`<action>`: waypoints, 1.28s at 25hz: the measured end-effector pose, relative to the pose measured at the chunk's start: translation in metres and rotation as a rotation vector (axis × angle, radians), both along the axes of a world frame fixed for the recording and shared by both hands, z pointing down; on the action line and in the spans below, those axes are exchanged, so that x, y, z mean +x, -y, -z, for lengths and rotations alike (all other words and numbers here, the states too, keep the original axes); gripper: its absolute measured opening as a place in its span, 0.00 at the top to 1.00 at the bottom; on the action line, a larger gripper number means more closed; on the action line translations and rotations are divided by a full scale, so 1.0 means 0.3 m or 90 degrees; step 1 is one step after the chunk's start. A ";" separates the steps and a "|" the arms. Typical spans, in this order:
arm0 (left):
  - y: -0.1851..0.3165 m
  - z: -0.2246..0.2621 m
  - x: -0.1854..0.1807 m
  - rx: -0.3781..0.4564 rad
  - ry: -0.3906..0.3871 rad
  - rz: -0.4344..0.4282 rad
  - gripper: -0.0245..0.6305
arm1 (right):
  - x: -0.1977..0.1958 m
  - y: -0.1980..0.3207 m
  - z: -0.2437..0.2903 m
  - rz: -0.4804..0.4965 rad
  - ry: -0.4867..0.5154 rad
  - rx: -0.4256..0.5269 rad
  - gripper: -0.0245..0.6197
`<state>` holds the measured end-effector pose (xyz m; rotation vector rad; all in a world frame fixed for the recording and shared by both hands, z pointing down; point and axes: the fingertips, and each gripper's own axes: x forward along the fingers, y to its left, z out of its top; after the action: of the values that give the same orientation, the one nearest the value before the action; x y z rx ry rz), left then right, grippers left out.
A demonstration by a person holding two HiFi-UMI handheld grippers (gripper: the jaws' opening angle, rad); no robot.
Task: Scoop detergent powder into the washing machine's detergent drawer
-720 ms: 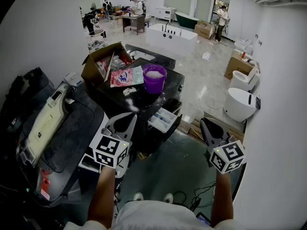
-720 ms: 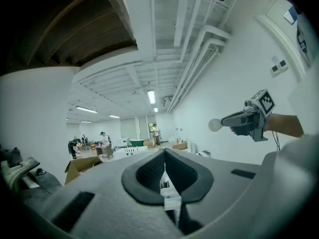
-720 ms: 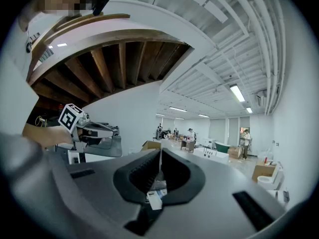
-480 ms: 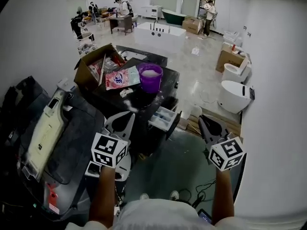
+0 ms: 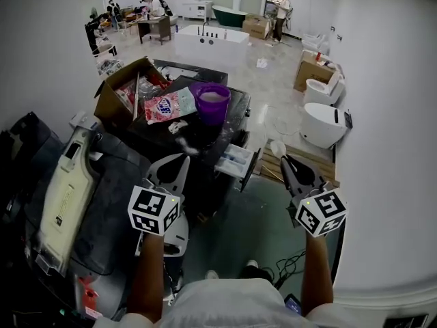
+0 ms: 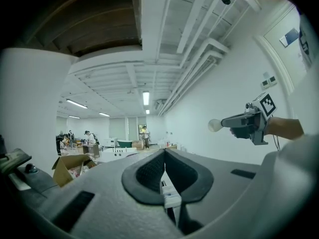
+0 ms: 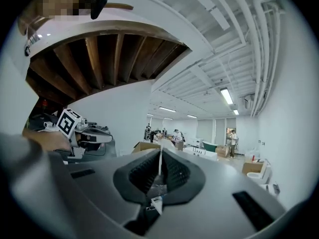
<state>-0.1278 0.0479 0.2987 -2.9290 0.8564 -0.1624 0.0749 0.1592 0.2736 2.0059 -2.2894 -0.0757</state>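
Two hand-held grippers are held in the air in front of the washing machine (image 5: pixel 220 137), and neither touches it. The left hand-held gripper (image 5: pixel 183 160) has its jaws pressed together, with nothing between them. The right hand-held gripper (image 5: pixel 284 161) is closed on the thin handle of a white scoop (image 5: pixel 276 147), whose round bowl sticks out past the jaw tips. Whether there is powder in the bowl, I cannot tell.

The detergent drawer (image 5: pixel 235 161) is pulled out from the front of the machine, and in the head view it lies between the two grippers. On top of the machine stands a purple bucket (image 5: pixel 213 109) filled with white detergent powder (image 5: pixel 213 96). Just beside it, on the left, a pink detergent bag (image 5: pixel 166 106) lies flat. Its label has blue and red print, but this is too small to read. An open cardboard box (image 5: pixel 115 96) stands at the far left side of the bag.
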 end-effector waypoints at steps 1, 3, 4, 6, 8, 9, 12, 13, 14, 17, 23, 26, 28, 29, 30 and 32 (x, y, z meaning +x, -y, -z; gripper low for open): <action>0.005 -0.002 0.000 -0.002 0.001 -0.004 0.95 | -0.011 0.004 -0.004 0.000 -0.001 -0.003 0.94; 0.012 -0.005 0.006 -0.003 0.002 -0.014 0.95 | -0.024 0.012 -0.016 -0.002 -0.007 -0.011 0.94; 0.016 -0.007 0.011 -0.003 0.004 -0.019 0.95 | -0.024 0.016 -0.023 -0.004 -0.011 -0.015 0.94; 0.028 -0.015 0.018 -0.003 0.007 -0.025 0.95 | -0.019 0.030 -0.039 -0.008 -0.021 -0.020 0.94; 0.041 -0.027 0.024 -0.003 0.013 -0.030 0.95 | -0.013 0.048 -0.056 -0.006 -0.037 -0.024 0.94; 0.049 -0.033 0.027 -0.003 0.016 -0.030 0.95 | -0.008 0.059 -0.066 -0.004 -0.047 -0.027 0.94; 0.085 -0.053 0.039 0.000 0.024 -0.027 0.95 | 0.017 0.107 -0.096 0.004 -0.079 -0.036 0.94; 0.100 -0.059 0.045 0.001 0.026 -0.024 0.95 | 0.029 0.128 -0.106 0.008 -0.089 -0.038 0.94; 0.118 -0.066 0.053 0.002 0.029 -0.020 0.95 | 0.043 0.151 -0.116 0.013 -0.097 -0.040 0.94; 0.184 -0.092 0.082 0.002 0.038 -0.004 0.95 | 0.096 0.237 -0.152 0.034 -0.120 -0.046 0.94; 0.368 -0.131 0.189 -0.007 0.054 0.049 0.95 | 0.240 0.481 -0.205 0.086 -0.140 -0.054 0.94; 0.463 -0.133 0.262 -0.012 0.059 0.083 0.95 | 0.318 0.620 -0.217 0.123 -0.144 -0.059 0.94; 0.528 -0.128 0.313 -0.014 0.060 0.107 0.95 | 0.370 0.716 -0.217 0.152 -0.149 -0.062 0.94; 0.560 -0.126 0.338 -0.016 0.060 0.120 0.95 | 0.395 0.764 -0.216 0.165 -0.151 -0.063 0.94; 0.592 -0.124 0.363 -0.018 0.061 0.132 0.95 | 0.420 0.811 -0.214 0.179 -0.153 -0.065 0.94; 0.651 -0.123 0.407 -0.021 0.063 0.156 0.95 | 0.463 0.902 -0.212 0.205 -0.156 -0.066 0.94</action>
<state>-0.0057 -0.1475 0.3356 -2.8081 1.2041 -0.3387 0.2138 -0.1114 0.3371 1.4725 -2.3755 -0.2084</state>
